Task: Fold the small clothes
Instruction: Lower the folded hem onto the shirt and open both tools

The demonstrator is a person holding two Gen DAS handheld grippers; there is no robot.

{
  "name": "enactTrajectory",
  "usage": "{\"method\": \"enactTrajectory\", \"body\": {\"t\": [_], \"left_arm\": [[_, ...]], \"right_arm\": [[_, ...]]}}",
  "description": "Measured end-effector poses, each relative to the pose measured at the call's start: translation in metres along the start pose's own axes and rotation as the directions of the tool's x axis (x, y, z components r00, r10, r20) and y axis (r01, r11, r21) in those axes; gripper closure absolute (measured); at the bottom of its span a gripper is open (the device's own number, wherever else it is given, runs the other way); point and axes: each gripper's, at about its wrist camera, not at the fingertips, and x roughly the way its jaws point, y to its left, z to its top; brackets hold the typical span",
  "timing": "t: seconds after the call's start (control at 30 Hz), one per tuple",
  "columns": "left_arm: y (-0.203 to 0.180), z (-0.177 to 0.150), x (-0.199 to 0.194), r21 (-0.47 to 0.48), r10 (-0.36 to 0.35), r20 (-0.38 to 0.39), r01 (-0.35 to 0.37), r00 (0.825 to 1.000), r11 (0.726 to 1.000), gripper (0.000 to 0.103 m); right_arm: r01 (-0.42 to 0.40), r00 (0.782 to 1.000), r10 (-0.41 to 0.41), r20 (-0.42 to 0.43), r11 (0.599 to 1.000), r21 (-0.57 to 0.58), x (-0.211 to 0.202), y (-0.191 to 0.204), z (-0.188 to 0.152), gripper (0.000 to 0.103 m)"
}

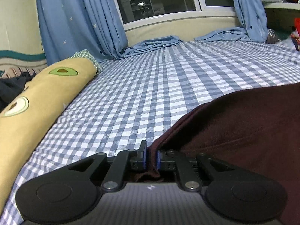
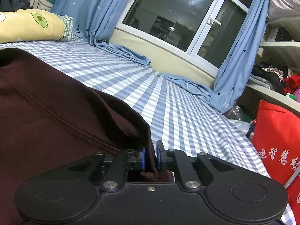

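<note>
While the dark red garment (image 1: 243,131) lies on the checked sheet (image 1: 140,86), the left gripper (image 1: 151,159) pinches its left edge, jaws nearly closed. The right gripper (image 2: 150,158) stands slightly apart around the right edge; grip uncertain. Lower both corners level, then release together.

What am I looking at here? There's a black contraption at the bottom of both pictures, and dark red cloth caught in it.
No robot arm here: a person holds a two-finger gripper in each hand, and each carries a camera looking forward along its fingers. One picture is from the left gripper, the other from the right gripper. Each has its blue pads closed around an edge of the same maroon garment, which lies on a bed with a blue checked sheet. A yellow avocado-print pillow lies along one side, blue star curtains hang at the window, and a red bag stands beside the bed.
</note>
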Motion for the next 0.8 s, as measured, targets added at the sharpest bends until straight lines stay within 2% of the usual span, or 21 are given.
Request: {"method": "enactTrajectory", "body": {"t": [0.1, 0.13, 0.17, 0.23, 0.27, 0.3, 0.33, 0.37, 0.53, 0.67, 0.8], "left_arm": [[0.001, 0.001, 0.000, -0.003, 0.009, 0.000, -0.009, 1.000, 1.000, 0.085], [0.002, 0.002, -0.001, -0.007, 0.017, 0.002, -0.017, 1.000, 1.000, 0.070], [0.003, 0.003, -0.002, -0.016, 0.021, 0.007, -0.020, 1.000, 1.000, 0.045], [0.008, 0.004, -0.005, -0.052, 0.025, 0.021, -0.024, 0.999, 0.998, 0.024], [0.012, 0.005, -0.007, -0.071, 0.020, 0.026, -0.018, 0.999, 0.997, 0.021], [0.015, 0.006, -0.008, -0.091, 0.008, 0.028, -0.006, 1.000, 0.996, 0.019], [0.019, 0.007, -0.008, -0.112, -0.003, 0.027, 0.006, 1.000, 0.994, 0.012], [0.021, 0.007, -0.008, -0.131, -0.007, 0.026, 0.011, 1.000, 0.991, 0.007], [0.024, 0.000, 0.002, -0.144, 0.028, -0.005, -0.028, 1.000, 0.989, 0.002], [0.028, -0.005, 0.013, -0.180, 0.042, -0.055, -0.051, 0.998, 0.982, 0.001], [0.039, -0.010, 0.023, -0.244, 0.011, -0.098, -0.035, 0.995, 0.969, 0.000]], "right_arm": [[0.010, 1.000, -0.010, -0.005, 1.000, -0.004, 0.001, 0.002, 0.000, 0.077], [0.011, 1.000, -0.011, -0.008, 1.000, -0.003, 0.002, 0.002, -0.001, 0.072], [0.010, 1.000, -0.010, -0.012, 1.000, -0.002, 0.003, 0.001, 0.000, 0.069], [0.012, 1.000, -0.012, -0.018, 1.000, -0.001, 0.004, 0.000, -0.001, 0.054], [0.012, 1.000, -0.012, -0.020, 1.000, -0.001, 0.005, -0.001, -0.001, 0.049], [0.012, 1.000, -0.012, -0.021, 1.000, 0.000, 0.005, -0.001, 0.000, 0.039], [0.012, 1.000, -0.012, -0.021, 1.000, 0.002, 0.005, -0.001, -0.001, 0.029], [0.014, 1.000, -0.014, -0.020, 1.000, 0.004, 0.005, -0.001, -0.001, 0.026], [0.033, 0.998, -0.032, -0.045, 0.999, 0.018, 0.009, -0.004, -0.001, 0.003], [0.025, 0.994, -0.017, -0.109, 0.997, 0.079, 0.021, -0.015, -0.003, 0.001], [-0.008, 0.984, 0.047, -0.169, 0.974, 0.227, 0.032, -0.035, -0.009, 0.001]]}}
